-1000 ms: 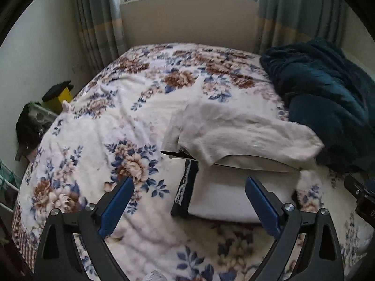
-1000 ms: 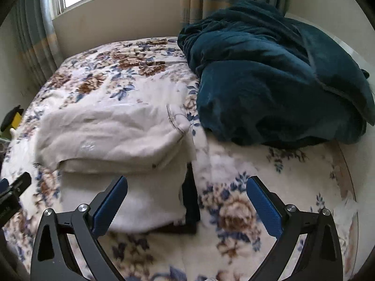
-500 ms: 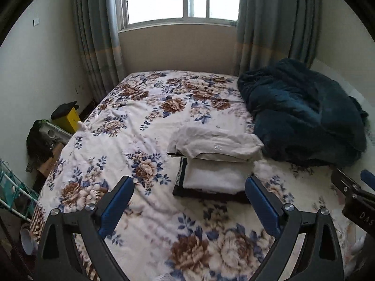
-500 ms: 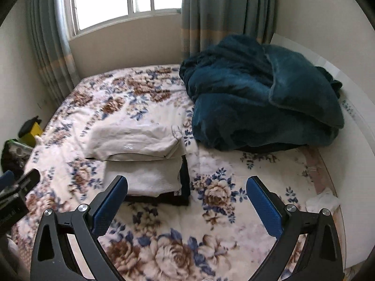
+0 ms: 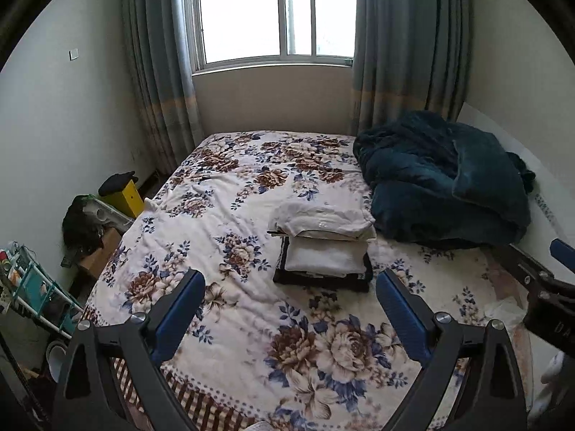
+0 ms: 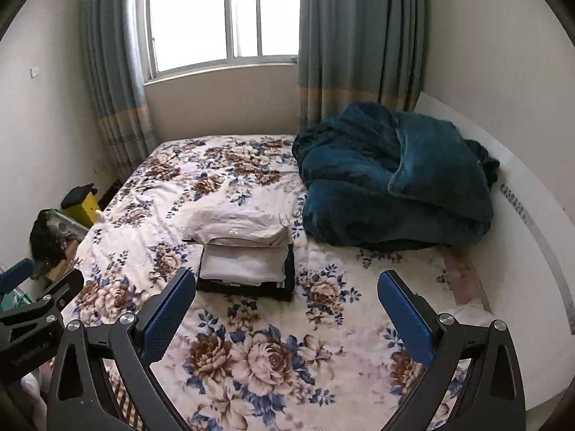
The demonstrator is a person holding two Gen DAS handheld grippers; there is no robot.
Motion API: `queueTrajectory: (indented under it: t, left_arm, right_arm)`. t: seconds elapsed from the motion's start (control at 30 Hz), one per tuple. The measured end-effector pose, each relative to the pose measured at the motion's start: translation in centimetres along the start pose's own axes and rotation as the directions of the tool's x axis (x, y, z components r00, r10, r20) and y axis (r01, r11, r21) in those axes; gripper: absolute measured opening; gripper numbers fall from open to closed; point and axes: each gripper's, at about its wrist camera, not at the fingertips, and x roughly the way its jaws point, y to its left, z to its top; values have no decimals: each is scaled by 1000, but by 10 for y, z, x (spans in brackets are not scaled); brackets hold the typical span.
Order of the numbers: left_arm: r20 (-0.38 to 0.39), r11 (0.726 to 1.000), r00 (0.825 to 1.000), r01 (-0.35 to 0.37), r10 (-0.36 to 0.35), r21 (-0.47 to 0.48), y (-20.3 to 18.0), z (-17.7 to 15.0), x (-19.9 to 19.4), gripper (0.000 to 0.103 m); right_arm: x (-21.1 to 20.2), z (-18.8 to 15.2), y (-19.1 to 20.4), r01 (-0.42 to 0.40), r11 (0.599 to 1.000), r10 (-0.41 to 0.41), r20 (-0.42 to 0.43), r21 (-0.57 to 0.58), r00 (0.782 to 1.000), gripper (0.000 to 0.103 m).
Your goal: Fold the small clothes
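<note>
A stack of folded clothes (image 5: pixel 323 248) lies in the middle of the floral bed (image 5: pixel 237 222): a cream garment (image 5: pixel 323 219) on top, a white one (image 5: pixel 325 258) under it, a black one (image 5: pixel 320 281) at the bottom. The stack also shows in the right wrist view (image 6: pixel 244 251). My left gripper (image 5: pixel 291 294) is open and empty, held back above the bed's near end, well short of the stack. My right gripper (image 6: pixel 285 296) is open and empty, likewise back from the stack. Each gripper shows at the other view's edge.
A crumpled dark teal blanket (image 5: pixel 442 179) lies at the bed's right, close to the stack. Left of the bed stand a yellow box (image 5: pixel 125 197), a black bag (image 5: pixel 81 222) and a teal rack (image 5: pixel 32 287). A window (image 5: pixel 273 14) with curtains is at the far wall.
Both grippers have pulled back and up from the stack, which now looks small and far. The stack has not moved. Both grippers stay open.
</note>
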Motion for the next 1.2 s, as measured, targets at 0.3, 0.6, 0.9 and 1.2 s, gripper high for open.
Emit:
queueTrajectory:
  t: [0.3,0.6,0.9,1.2]
  left_arm:
    - [19,1000,1000,12,-12,-27,-3,-8,-41,103]
    - [65,1000,998,-17,18,-22,-3,-10,-64,103]
    - [72,999,997,-31,33,-34,2,-12,-69,103]
    - [69,999,997,-32,35,-40,3,-11,-73,103]
  right_arm:
    - [-73,-8,-11,-10,1000,10,39,-4,999,103]
    - [-101,-6,-14,-10,1000,11,67,-15,998,103]
    - [-106,-1,-7,-30,999,31,66,-22,997,103]
    - [-104,0,-7,-49,999,50,64,-21,997,103]
